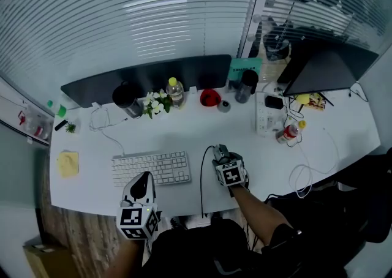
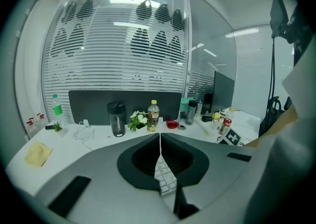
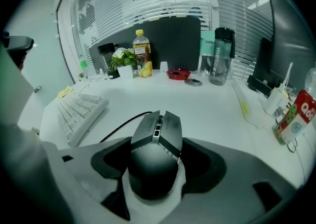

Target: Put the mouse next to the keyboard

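A white keyboard (image 1: pixel 150 168) lies near the desk's front edge, and its keys also show at the left of the right gripper view (image 3: pixel 79 112). Just right of it, a dark wired mouse (image 1: pixel 219 150) rests on the white desk (image 1: pixel 245 142). My right gripper (image 1: pixel 222 158) is shut on the mouse (image 3: pixel 157 139), one jaw pressed to each side, and the black cable (image 3: pixel 118 125) runs off to the left. My left gripper (image 1: pixel 142 181) hangs over the keyboard's front edge with its jaws shut and empty (image 2: pixel 160 141); a few keys (image 2: pixel 165 177) show beneath them.
Along the dark divider (image 1: pixel 147 78) stand a black tumbler (image 1: pixel 127 99), white flowers (image 1: pixel 156 104), a yellow-capped bottle (image 1: pixel 174 91), a red bowl (image 1: pixel 210 97) and a dark bottle (image 1: pixel 247 85). A yellow pad (image 1: pixel 68 163) lies at far left. White cables (image 1: pixel 306 172) and a monitor (image 1: pixel 321 68) are to the right.
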{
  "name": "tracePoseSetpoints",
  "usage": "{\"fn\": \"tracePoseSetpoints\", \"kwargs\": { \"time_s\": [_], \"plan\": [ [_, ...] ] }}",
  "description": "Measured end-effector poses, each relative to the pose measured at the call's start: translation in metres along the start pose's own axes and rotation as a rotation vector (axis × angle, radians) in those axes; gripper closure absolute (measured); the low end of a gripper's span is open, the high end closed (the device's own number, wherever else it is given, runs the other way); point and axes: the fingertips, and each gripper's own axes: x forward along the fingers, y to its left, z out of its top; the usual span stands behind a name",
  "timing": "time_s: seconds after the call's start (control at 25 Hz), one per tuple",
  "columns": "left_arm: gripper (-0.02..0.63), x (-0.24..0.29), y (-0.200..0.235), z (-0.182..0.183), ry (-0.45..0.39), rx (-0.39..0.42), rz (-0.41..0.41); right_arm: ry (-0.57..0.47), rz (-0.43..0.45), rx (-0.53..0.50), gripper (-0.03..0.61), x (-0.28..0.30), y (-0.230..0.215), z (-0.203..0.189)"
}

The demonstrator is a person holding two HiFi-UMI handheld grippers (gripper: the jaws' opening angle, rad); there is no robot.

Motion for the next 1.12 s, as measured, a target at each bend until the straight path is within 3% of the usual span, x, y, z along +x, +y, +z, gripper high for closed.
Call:
{"fn": "tracePoseSetpoints", "kwargs": {
  "time_s": [0.36,0.64,0.88,1.12],
  "plan": [
    [0.583,-0.005,0.009,0.005,-0.019,-0.003,-0.010,-0.046,0.035,0.004,0.238,-0.024,0.001,0.019],
    [0.583,-0.011,0.027,0.033,-0.089,0.026,0.003,-0.267,0.062,0.067,0.285,-0.099,-0.004,0.088],
    [0.584,-0.026,0.032,0.057,-0.196,-0.009,-0.016,-0.411,0.086,-0.026,0.305,-0.169,0.016,0.140],
    [0.584,-0.037,0.024,0.080,-0.242,0.000,-0.056,-0.525,0.120,-0.067,0.341,-0.227,0.043,0.174]
  ]
}}
